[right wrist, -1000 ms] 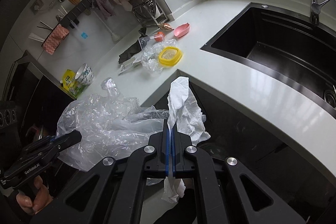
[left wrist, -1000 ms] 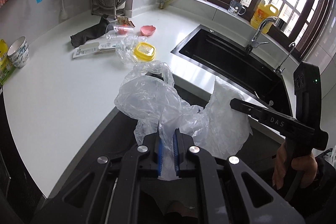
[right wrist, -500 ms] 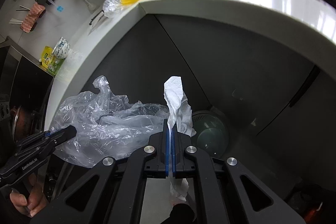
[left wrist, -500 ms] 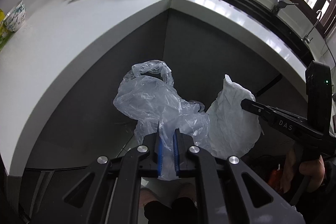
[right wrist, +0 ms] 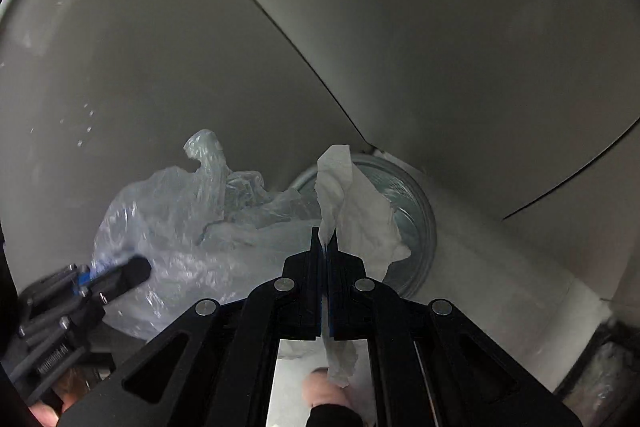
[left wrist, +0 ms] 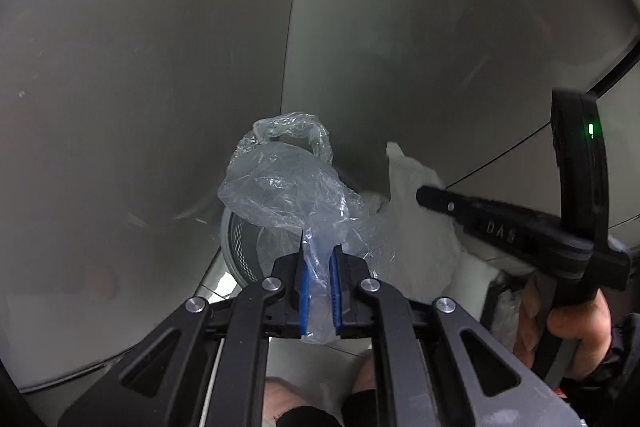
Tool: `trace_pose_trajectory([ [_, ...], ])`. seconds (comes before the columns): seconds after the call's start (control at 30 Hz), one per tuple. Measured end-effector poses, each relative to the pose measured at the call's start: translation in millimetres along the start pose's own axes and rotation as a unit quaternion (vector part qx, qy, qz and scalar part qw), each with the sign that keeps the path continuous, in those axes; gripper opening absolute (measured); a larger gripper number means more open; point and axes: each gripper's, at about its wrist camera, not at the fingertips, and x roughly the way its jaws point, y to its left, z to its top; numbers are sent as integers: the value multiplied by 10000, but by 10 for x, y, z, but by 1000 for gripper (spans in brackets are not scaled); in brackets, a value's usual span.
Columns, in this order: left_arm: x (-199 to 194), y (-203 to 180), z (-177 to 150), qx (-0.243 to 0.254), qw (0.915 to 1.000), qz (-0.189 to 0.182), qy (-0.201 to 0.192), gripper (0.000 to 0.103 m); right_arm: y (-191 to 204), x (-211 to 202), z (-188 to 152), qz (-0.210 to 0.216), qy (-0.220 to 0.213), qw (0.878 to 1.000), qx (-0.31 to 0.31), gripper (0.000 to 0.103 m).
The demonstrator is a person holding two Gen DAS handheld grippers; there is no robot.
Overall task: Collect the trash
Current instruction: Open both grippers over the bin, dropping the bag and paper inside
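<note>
Left tool (left wrist: 318,281) pinches a crumpled clear plastic bag (left wrist: 288,187) between its blue pads, frame centre. Right tool (right wrist: 324,259) is pressed together on a white paper tissue (right wrist: 356,211), which sticks up above the tips and hangs below them. Both sit low in front of grey cabinet doors (left wrist: 160,47), just above a round trash bin (right wrist: 416,223) at the cabinet corner. Right hand (left wrist: 576,339) grips its handle at lower right of the left view.

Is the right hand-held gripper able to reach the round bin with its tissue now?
Probably yes: the right hand-held gripper, shut on the white tissue, points down at the round bin; nothing solid blocks it.
</note>
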Motion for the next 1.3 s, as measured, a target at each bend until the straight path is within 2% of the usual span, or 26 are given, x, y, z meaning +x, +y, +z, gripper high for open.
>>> trace_pose_trajectory([
  [0.23,871,210,-216,-104,9996,-54,258,9,-263,798,-90,-88,203,9998,-5,2],
  [0.4,1211,325,-259,-197,9993,-23,327,9,-411,1185,-72,-72,353,9993,46,2],
  [0.53,1339,346,-308,-220,9991,10,355,9,-458,1379,-50,-81,457,9989,71,3],
  [0.6,1344,302,-302,-231,9991,-1,360,12,-436,1427,-51,-130,478,9988,44,3],
  [0.67,1315,243,-303,-233,9990,33,373,26,-424,1503,-40,-139,553,9984,50,5],
  [0.7,1294,226,-320,-234,9991,62,360,36,-376,1479,-105,-155,572,9982,58,9],
  [0.73,1274,223,-314,-239,9991,83,341,42,-391,1474,-89,-170,579,9982,58,12],
  [0.77,1234,218,-310,-249,9991,99,315,51,-394,1448,-90,-190,574,9982,52,21],
  [0.8,1210,216,-315,-259,9992,106,297,53,-381,1440,-95,-214,546,9983,30,28],
  [1.03,1078,208,-265,-286,9983,236,448,53,-361,1403,-144,-291,566,9978,-202,30],
  [1.13,978,200,-269,-351,9980,290,441,67,-387,1372,-166,-275,596,9978,-96,30],
  [1.3,889,162,-253,-339,9978,378,415,69,-422,1300,-186,-324,583,9978,-27,30],
])
